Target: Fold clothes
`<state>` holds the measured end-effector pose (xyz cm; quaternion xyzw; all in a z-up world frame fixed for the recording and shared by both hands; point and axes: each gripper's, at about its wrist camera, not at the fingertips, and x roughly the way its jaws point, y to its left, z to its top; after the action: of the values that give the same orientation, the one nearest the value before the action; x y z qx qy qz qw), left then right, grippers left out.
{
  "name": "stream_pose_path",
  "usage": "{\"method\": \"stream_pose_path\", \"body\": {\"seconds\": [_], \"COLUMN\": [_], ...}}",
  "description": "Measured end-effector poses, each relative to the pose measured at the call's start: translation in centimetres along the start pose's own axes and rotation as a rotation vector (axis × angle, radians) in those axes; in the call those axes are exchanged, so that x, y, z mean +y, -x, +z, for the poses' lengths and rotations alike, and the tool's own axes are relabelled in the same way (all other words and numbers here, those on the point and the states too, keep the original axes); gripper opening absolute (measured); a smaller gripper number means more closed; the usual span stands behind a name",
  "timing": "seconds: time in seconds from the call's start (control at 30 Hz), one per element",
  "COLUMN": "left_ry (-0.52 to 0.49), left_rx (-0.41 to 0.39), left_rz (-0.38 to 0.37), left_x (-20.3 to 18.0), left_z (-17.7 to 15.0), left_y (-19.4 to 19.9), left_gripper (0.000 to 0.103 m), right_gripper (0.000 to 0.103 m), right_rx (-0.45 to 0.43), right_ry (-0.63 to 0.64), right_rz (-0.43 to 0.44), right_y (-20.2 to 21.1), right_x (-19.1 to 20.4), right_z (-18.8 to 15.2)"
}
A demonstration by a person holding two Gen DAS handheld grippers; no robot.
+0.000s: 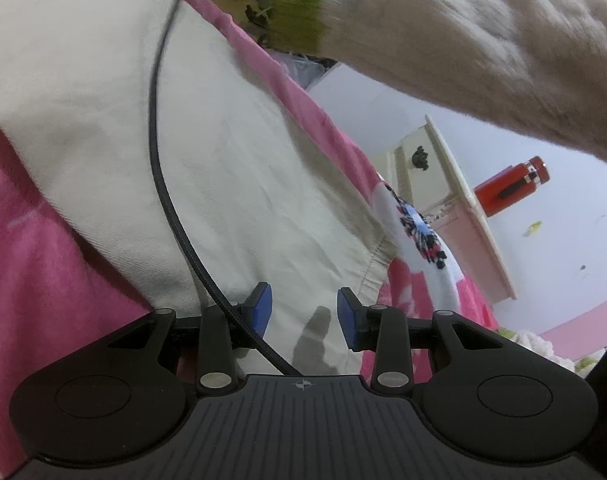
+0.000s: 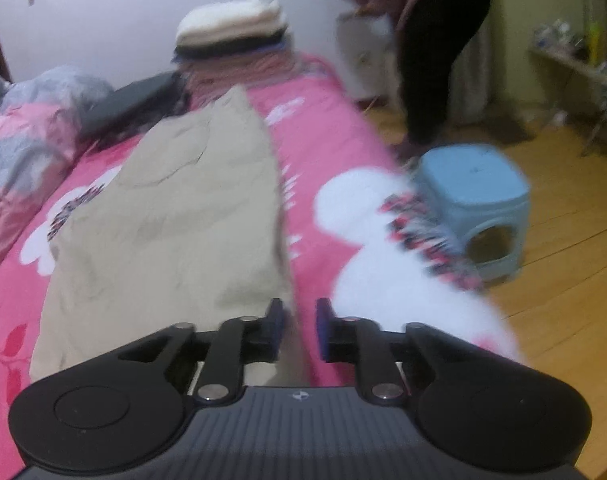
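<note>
A: Left wrist view: rides behind its own fingers, tilted, close over the beige garment on the pink bedspread; wall and red bottle far right.

B: Right wrist view: higher, facing down the bed's length toward the far folded pile; blue stool right. Blurred.

A: Shared: garment, bedspread.

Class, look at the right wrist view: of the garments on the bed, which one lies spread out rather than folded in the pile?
The beige garment, spread flat on the pink bedcover; the others sit folded in the stack behind it.
</note>
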<state>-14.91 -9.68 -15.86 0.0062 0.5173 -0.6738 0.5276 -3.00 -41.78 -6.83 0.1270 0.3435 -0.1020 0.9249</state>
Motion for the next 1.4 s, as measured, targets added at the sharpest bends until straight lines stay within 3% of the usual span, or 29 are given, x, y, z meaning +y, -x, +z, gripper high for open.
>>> {"method": "stream_pose_path", "body": {"seconds": [0.1,0.23,0.4,0.5,0.63,0.73,0.87,0.9,0.97,1.03,1.13,1.23,1.3,1.4], "left_ry": [-0.023,-0.059,-0.110,-0.094,-0.036,0.053,0.145,0.165,0.188,0.181,0.159,0.142,0.135,0.127], "left_rx": [-0.004,-0.020,-0.085,-0.109,-0.154,-0.178,-0.116,-0.094,-0.070,-0.041,-0.015,-0.020,-0.026,-0.034], "left_rz": [0.017,0.024,-0.060,-0.126,-0.178,-0.018,0.336,0.391,0.445,0.478,0.512,0.507,0.504,0.500], "left_x": [-0.9,-2.7,-5.9,-7.4,-7.9,-6.5,-3.7,-3.0,-2.2,-1.9,-1.7,-1.7,-1.6,-1.6], "left_z": [0.1,0.4,1.0,1.4,1.9,2.5,3.4,3.5,3.4,3.2,2.8,2.7,2.5,2.5], "left_y": [0.2,0.8,3.2,5.0,7.4,8.1,6.3,5.6,4.5,3.4,2.4,2.5,2.6,2.6], "left_gripper": [0.039,0.041,0.057,0.064,0.068,0.067,0.064,0.063,0.062,0.062,0.062,0.062,0.062,0.062], "right_gripper": [0.020,0.032,0.041,0.045,0.045,0.045,0.044,0.044,0.041,0.040,0.040,0.040,0.040,0.040], "right_rx": [-0.129,-0.367,-0.565,-0.624,-0.581,-0.498,-0.288,-0.221,-0.082,0.010,0.111,0.205,0.185,0.243], "right_ry": [0.025,-0.021,-0.154,-0.188,-0.210,-0.211,-0.079,-0.009,0.137,0.306,0.462,0.476,0.425,0.334], "right_rz": [-0.106,-0.382,-0.623,-0.755,-0.795,-0.681,-0.340,-0.249,-0.062,0.050,0.128,0.095,0.096,0.055], "right_y": [6.8,20.6,37.2,43.4,46.6,45.8,40.8,38.8,34.6,30.9,25.5,22.6,24.1,28.3], "right_x": [-1.6,-5.1,-9.3,-10.8,-12.0,-11.1,-5.7,-3.3,1.5,6.5,11.7,12.3,10.3,6.0], "right_z": [0.2,-0.3,-4.1,-7.7,-12.6,-15.3,-17.1,-17.1,-17.1,-17.2,-17.9,-19.0,-20.0,-22.7]}}
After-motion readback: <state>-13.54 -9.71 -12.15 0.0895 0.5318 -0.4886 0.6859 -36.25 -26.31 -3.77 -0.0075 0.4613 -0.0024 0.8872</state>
